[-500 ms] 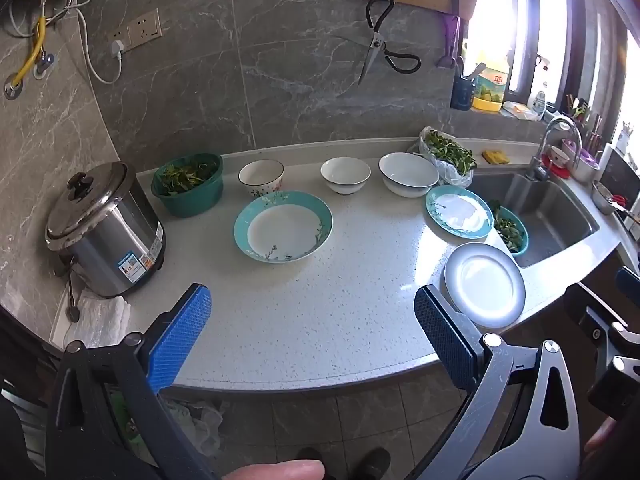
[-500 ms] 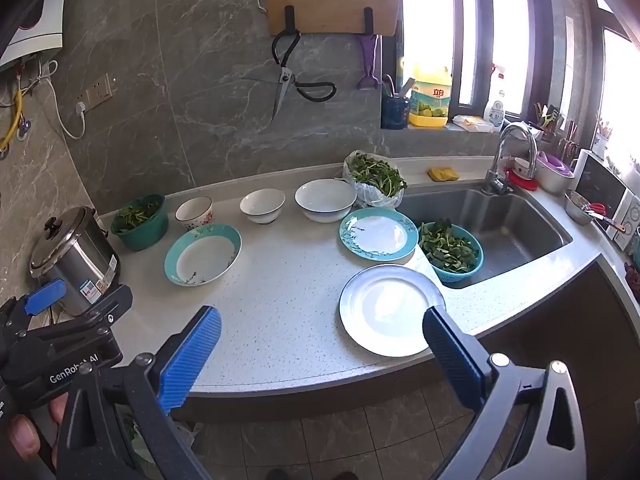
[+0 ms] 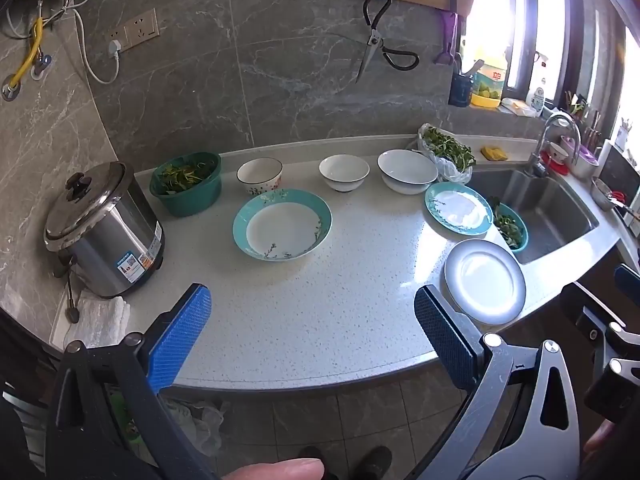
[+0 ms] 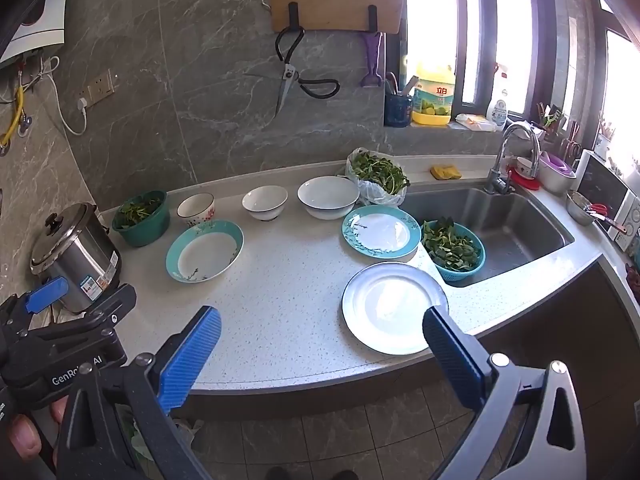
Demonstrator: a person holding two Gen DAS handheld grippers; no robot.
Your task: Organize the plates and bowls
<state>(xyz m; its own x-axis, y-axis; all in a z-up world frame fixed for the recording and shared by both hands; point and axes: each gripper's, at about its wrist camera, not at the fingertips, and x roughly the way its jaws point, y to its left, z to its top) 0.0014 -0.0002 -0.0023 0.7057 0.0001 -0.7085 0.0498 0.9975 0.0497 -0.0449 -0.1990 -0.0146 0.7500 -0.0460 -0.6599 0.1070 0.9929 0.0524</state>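
On the countertop [image 3: 360, 288] lie a teal-rimmed deep plate [image 3: 282, 225] [image 4: 205, 250], a teal flat plate [image 3: 458, 208] [image 4: 381, 232] and a white plate with a dark rim [image 3: 485, 281] [image 4: 394, 307] near the front edge. Behind stand a small floral bowl [image 3: 259, 175] [image 4: 196, 209], a small white bowl [image 3: 344, 172] [image 4: 265, 202] and a larger white bowl [image 3: 407, 171] [image 4: 328, 197]. My left gripper [image 3: 312, 332] is open and empty, back from the counter's front edge. My right gripper [image 4: 320, 354] is open and empty, in front of the white plate.
A steel rice cooker [image 3: 102, 228] stands at the left with a white cloth [image 3: 100, 316] before it. A green bowl of greens [image 3: 187, 188], a bag of greens [image 3: 448, 152], a teal colander of greens [image 4: 454, 249] at the sink [image 4: 512, 224] and a tap [image 4: 508, 156] are around.
Both views have barely shifted; the dishes lie where they were and both grippers stay open.
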